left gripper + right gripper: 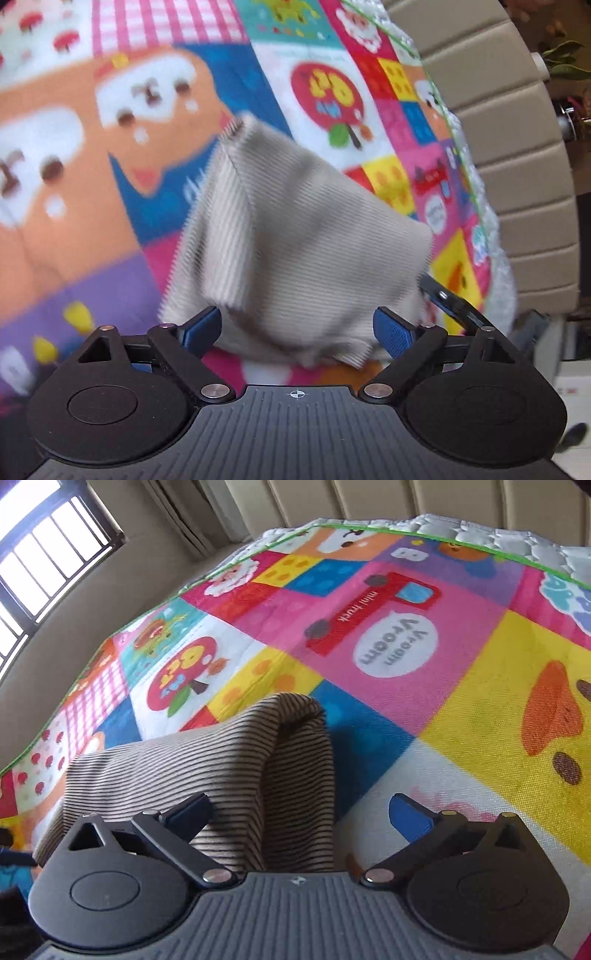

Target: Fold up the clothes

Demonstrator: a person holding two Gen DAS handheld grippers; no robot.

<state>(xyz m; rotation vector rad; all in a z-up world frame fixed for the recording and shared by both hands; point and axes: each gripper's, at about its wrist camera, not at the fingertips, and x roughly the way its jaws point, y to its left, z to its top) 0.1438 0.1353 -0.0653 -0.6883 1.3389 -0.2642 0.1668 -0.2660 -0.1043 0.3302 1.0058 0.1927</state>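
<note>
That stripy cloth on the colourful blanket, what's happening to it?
Someone is folding clothes using a hand-held gripper in each hand. The striped garment lies folded over on the cartoon-patterned blanket. Both the left hand-held gripper and the right hand-held gripper are open. The cloth sits loose between their fingers, and neither is pinching it now.

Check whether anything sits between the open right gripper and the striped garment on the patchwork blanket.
Nothing visible does. The right gripper is open directly over the folded beige, dark-striped knit garment, whose right edge lies between its blue pads. Only the colourful cartoon patchwork blanket surrounds it.
</note>
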